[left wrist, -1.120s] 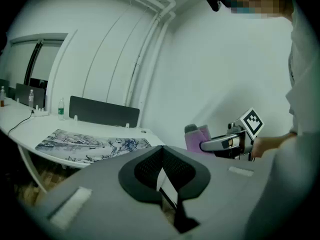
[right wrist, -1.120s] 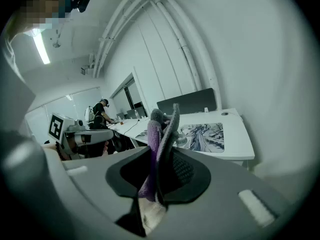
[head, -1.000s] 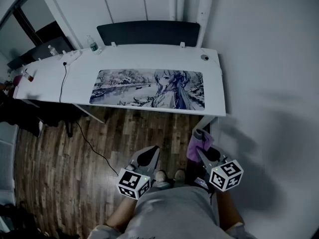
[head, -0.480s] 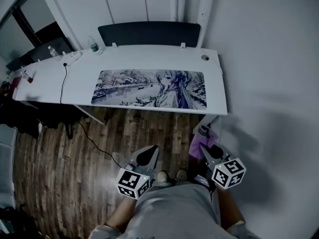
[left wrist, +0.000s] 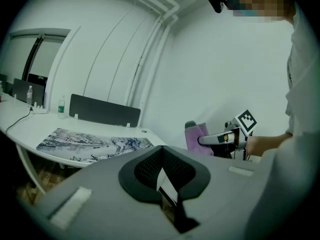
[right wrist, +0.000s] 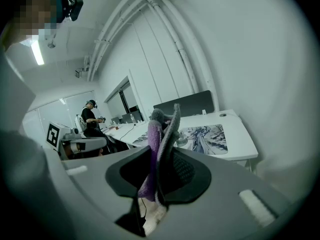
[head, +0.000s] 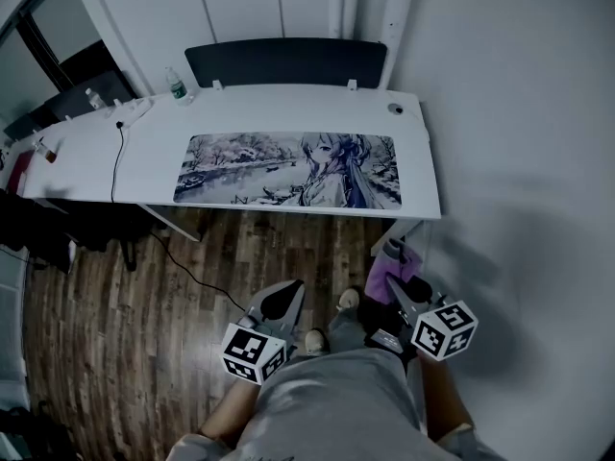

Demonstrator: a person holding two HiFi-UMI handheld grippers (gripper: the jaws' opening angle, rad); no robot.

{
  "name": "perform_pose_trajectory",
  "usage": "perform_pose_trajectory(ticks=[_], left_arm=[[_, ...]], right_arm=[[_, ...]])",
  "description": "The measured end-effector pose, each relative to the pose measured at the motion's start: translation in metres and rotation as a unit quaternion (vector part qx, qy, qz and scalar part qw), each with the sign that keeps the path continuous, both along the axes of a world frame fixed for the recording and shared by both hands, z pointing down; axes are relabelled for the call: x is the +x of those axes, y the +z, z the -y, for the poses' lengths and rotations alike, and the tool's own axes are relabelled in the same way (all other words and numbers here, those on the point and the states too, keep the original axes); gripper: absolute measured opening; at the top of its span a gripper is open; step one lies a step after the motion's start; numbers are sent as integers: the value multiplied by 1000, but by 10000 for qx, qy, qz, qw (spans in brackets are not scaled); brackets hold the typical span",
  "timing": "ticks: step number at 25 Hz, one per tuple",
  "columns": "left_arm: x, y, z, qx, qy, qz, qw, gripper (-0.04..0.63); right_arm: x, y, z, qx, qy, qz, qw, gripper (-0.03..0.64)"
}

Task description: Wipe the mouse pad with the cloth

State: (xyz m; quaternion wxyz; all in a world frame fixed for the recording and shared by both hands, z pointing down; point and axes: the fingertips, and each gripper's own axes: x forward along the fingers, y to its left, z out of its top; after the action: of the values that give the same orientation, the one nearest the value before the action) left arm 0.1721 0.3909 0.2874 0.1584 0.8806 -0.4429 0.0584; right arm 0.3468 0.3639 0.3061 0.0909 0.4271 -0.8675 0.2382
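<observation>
A long printed mouse pad [head: 288, 170] lies flat on the white desk [head: 96, 152], also seen in the left gripper view as the mouse pad [left wrist: 95, 143] and beyond the right jaws as the mouse pad [right wrist: 207, 136]. My right gripper [head: 402, 291] is shut on a purple and grey cloth [head: 394, 267] that sticks up between its jaws, the cloth [right wrist: 160, 149]. My left gripper [head: 281, 303] is shut with nothing in it. Both are held low in front of the person's body, well short of the desk.
A dark panel [head: 286, 61] runs along the desk's back edge. Two water bottles [head: 173, 84] and a black cable [head: 120, 157] are on the desk's left part. A wall [head: 519, 161] stands close on the right. Another person [right wrist: 92, 119] sits in the background. Wooden floor [head: 115, 315] lies below.
The person has shifted slightly; one foot has moved forward on the floor. Both grippers stay low at about the same spots, the right still holding the cloth.
</observation>
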Motion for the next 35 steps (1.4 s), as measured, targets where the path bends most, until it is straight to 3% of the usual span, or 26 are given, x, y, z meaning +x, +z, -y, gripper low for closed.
perform_pose_trajectory(ticks=[9, 23, 35], left_arm=[[-4, 12, 62, -67, 18, 13, 10000, 20], [13, 29, 249, -369, -143, 111, 9992, 20], [43, 36, 368, -534, -121, 126, 9984, 19]], right_arm=[[-1, 15, 66, -49, 20, -23, 10000, 98], [32, 33, 264, -460, -14, -87, 9989, 98], [68, 50, 364, -841, 16, -134, 9964, 98]])
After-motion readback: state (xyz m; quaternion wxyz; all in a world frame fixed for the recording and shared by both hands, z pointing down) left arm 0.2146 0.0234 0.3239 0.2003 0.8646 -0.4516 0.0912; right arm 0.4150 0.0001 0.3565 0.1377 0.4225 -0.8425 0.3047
